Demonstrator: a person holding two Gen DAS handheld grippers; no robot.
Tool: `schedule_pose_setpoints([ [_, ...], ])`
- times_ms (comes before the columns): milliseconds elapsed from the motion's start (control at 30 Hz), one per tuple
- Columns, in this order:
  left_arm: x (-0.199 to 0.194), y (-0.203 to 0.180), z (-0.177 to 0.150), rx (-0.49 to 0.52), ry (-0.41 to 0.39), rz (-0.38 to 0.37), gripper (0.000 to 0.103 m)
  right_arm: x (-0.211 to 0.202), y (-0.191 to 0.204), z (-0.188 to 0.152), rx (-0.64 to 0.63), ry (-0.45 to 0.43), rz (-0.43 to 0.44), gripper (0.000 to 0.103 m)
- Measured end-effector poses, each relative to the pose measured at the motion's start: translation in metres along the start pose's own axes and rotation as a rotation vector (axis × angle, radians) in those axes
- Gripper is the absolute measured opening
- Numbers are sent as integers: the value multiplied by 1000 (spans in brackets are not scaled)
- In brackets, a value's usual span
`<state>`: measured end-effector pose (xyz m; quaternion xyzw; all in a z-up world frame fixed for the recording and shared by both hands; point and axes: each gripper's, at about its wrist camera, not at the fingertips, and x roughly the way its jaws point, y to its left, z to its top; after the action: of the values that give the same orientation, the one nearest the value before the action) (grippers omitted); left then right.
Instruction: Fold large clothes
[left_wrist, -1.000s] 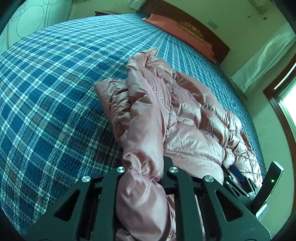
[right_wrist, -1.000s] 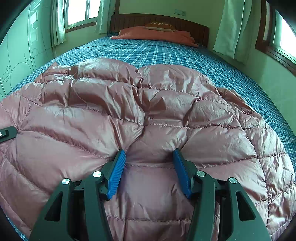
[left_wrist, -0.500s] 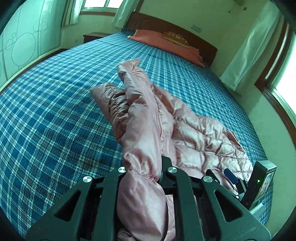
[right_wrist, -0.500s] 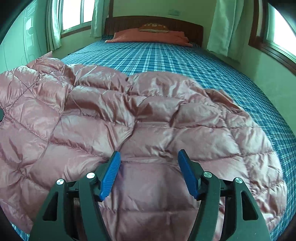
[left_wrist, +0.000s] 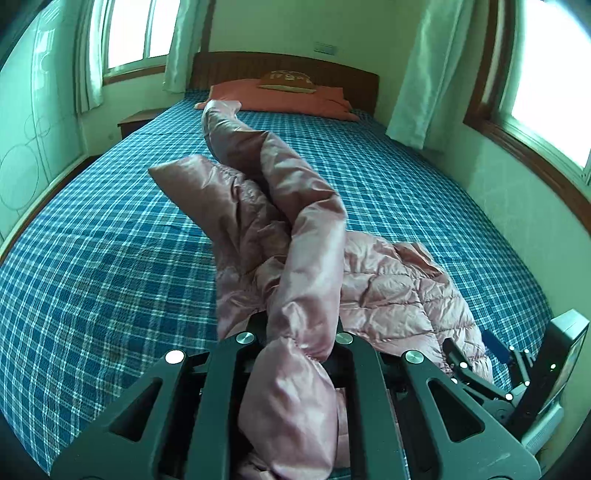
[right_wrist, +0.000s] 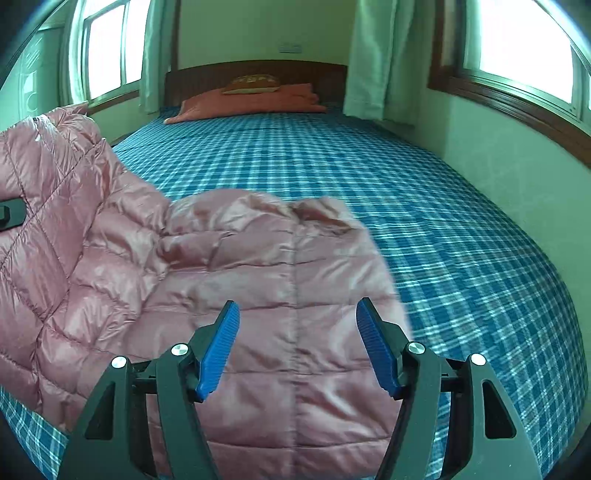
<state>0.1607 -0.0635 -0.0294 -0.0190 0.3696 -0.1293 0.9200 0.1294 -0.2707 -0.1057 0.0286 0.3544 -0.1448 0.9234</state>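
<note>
- While the left gripper (left_wrist: 299, 332) tilts down toward the bed (left_wrist: 110, 258), its jaws are clamped together on a bunched fold of the pink down jacket (left_wrist: 306, 258), which rises out of the grip as a thick roll.
- From that roll the jacket runs toward the headboard (left_wrist: 288, 66): one sleeve end sticks up near the orange pillow (left_wrist: 295, 98), another flap lies to its left, and the quilted body spreads flat on the plaid cover to the right.
- Angled down over the same jacket (right_wrist: 258, 295), the right gripper (right_wrist: 297, 343) has its jaws opening, blue pads (right_wrist: 218, 350) well apart; the quilted fabric lies below and between them, with neither pad pressing it.
- Only the left wrist view shows the clamp itself and, at its lower right edge, part of the right gripper (left_wrist: 498, 365).
- Only the right wrist view shows the jacket's flat panel with a centre seam, its far edge blurred, and the lifted part standing tall on the left side of the bed (right_wrist: 443, 221), where a dark bit of the other tool peeks in.
- Both views show green curtains and windows beside the headboard.
</note>
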Motion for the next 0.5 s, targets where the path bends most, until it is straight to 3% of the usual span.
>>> schedule_pose_setpoints([
  [500, 37, -111, -12, 152, 80, -21, 10, 8, -86, -14, 92, 48, -87, 68],
])
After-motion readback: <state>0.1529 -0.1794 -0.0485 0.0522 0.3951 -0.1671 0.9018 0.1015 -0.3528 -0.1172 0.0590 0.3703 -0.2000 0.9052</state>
